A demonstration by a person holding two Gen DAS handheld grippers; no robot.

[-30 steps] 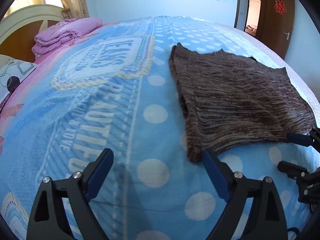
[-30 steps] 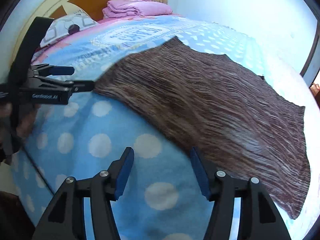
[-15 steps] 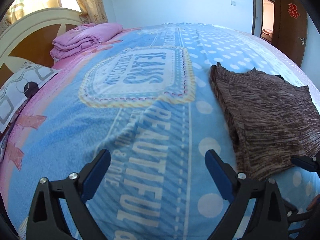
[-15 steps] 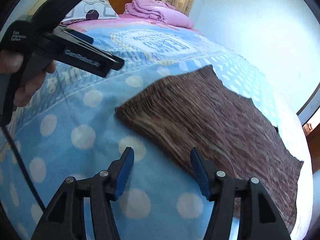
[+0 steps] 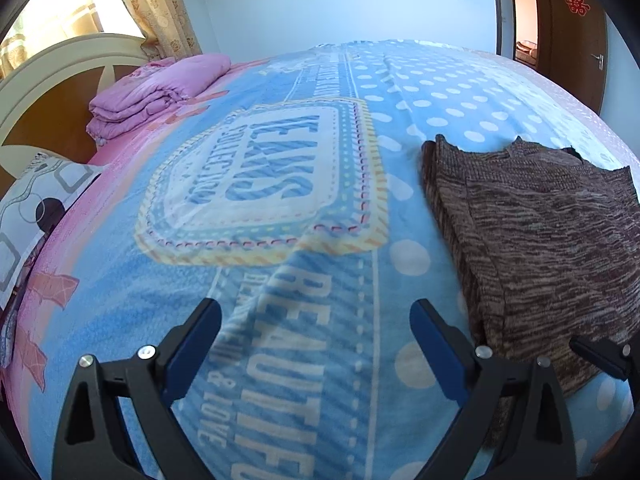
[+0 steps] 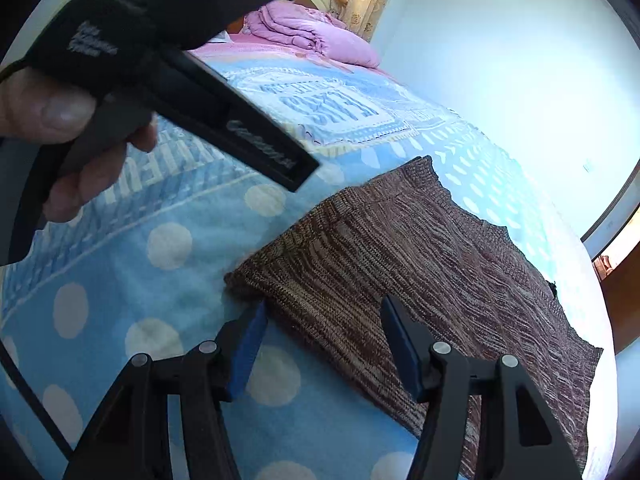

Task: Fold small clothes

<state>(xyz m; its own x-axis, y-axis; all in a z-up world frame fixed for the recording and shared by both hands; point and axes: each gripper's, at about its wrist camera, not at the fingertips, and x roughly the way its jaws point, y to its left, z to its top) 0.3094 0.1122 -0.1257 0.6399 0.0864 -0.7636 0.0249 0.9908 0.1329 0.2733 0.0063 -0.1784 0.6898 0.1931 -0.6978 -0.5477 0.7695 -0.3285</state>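
Brown knit garment (image 6: 420, 280) lies flat on the bed (image 6: 168, 280), near hem edge between the right gripper (image 6: 322, 344) jaws, gaping, gripping nothing. Left gripper (image 5: 316, 344) wide open, empty, garment off its right jaw. Step looks like pre-grasp: next, close on hem, fold over.

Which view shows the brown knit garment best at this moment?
The right wrist view: the brown knit garment fills the middle, its near edge between the open right gripper fingers. The left wrist view shows it only at the right side, partly cut off.
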